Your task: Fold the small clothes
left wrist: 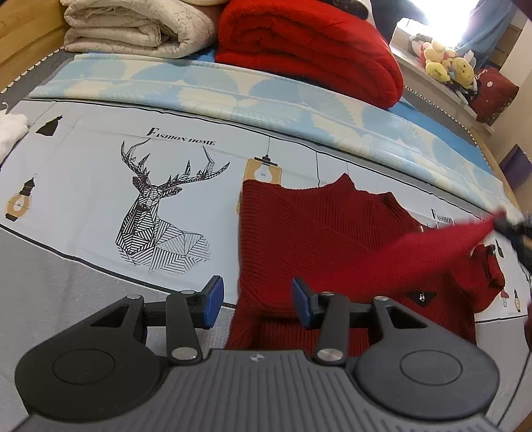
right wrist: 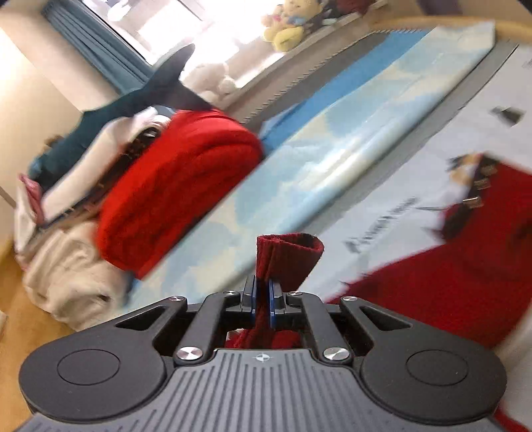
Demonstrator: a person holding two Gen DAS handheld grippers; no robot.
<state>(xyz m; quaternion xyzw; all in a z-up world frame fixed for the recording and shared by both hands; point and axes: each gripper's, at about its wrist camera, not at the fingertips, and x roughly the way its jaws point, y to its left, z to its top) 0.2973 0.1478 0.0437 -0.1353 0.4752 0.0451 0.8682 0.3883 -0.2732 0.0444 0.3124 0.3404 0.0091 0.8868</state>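
Observation:
A dark red knit sweater (left wrist: 316,239) lies flat on the printed bed cover, right of the deer print. My left gripper (left wrist: 256,300) is open and empty, its blue pads above the sweater's lower left edge. My right gripper (right wrist: 262,295) is shut on the sweater's sleeve cuff (right wrist: 287,256), which sticks up between the pads. In the left wrist view that sleeve (left wrist: 442,246) is stretched up and to the right toward the right gripper (left wrist: 512,229), blurred at the frame edge. The sweater's body (right wrist: 449,292) shows at the right of the right wrist view.
A folded red blanket (left wrist: 309,43) and a beige quilt (left wrist: 133,26) are stacked at the head of the bed. A white garment (left wrist: 10,133) lies at the left edge. Plush toys (left wrist: 445,63) sit on a ledge at the right. The bed cover (left wrist: 83,159) has a deer print (left wrist: 159,212).

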